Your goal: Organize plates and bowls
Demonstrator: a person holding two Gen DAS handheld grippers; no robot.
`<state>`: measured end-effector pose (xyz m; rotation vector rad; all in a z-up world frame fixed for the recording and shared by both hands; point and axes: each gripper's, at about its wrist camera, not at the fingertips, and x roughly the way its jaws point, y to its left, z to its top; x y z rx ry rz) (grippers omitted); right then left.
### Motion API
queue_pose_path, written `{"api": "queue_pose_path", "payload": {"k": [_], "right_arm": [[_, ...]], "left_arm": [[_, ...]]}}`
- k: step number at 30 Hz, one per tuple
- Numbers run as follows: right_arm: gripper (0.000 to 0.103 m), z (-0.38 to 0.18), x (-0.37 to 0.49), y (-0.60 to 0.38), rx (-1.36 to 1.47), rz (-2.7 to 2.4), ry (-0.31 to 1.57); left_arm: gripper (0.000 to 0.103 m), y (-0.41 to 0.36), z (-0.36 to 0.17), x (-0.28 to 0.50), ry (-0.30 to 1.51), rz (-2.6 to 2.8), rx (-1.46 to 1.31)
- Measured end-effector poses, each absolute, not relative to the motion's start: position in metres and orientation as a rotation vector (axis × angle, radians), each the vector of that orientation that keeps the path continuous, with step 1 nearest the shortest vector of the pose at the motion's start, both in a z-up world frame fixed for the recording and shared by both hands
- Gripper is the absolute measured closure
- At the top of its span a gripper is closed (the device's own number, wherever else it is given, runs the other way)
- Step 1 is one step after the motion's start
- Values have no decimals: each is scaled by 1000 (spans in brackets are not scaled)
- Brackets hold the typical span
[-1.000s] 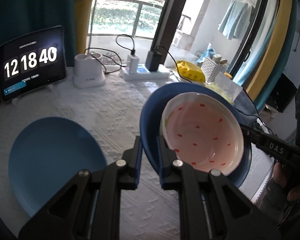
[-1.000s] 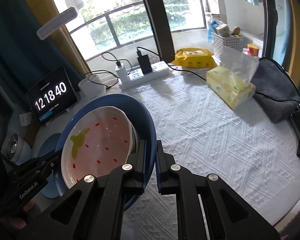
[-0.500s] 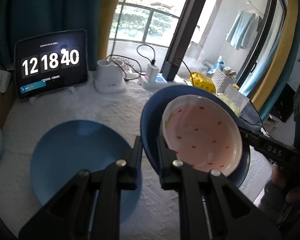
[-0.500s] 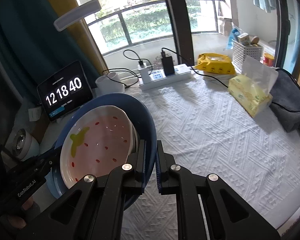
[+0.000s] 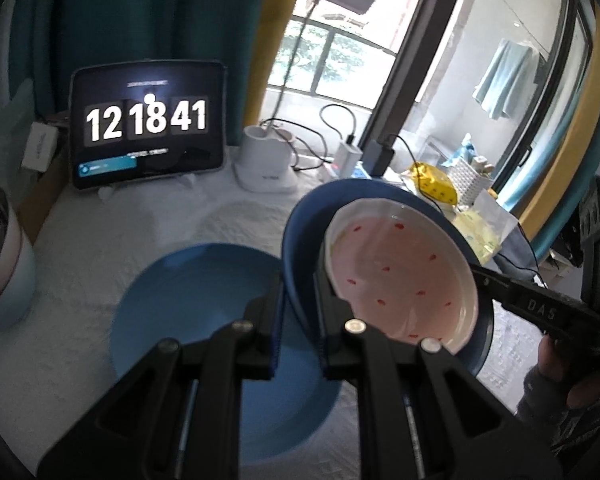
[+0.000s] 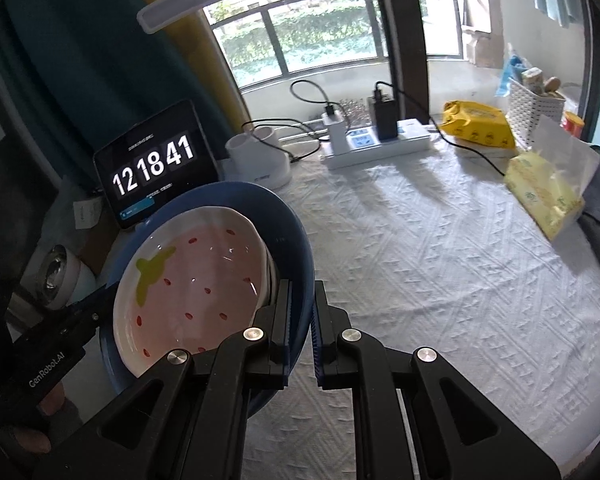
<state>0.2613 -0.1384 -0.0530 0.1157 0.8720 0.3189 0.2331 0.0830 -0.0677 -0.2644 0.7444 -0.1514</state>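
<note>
**Two tongs, one blue bowl held aloft**

Both of our tongs are clamped on the same dark blue bowl [image 5: 300, 248], each nipping its rim from an opposite side. Our left tongs [image 5: 298, 320] have their jaws drawn almost together, the bowl's wall pinched between the pads. Our right tongs [image 6: 300, 320] are closed in the same way on the rim across from them.

Inside the blue bowl lies a white strawberry dish [image 6: 192, 288], pink within, dotted with red seeds and marked with a green leaf near its far-left edge. It sits nested in the bowl, tilted along with it.

We hold the pair off the tabletop [image 6: 420, 272], which is covered with a white textured cloth. Below and to the left in the left wrist view, a lighter blue plate [image 5: 188, 304] lies flat on that cloth, partly hidden behind our left tongs.

At the back of the tabletop a tablet [image 5: 146, 124] stands upright showing a clock, with a white lamp base [image 5: 266, 160] beside it and a power strip [image 6: 376, 142] further right. A yellow tissue pack [image 6: 540, 192] rests near the right edge.
</note>
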Motion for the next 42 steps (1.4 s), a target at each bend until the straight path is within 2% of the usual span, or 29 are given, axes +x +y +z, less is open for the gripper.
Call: {"api": "queue_pose_path", "payload": {"k": [23,42], "right_arm": [[91,-84,271,-56,52,420,962],[90,-93,267,-39,3,413,982]], "left_arm": [[91,154,-93,216,771,-23,-319],[90,162,-101,212,771,-26,-299]]}}
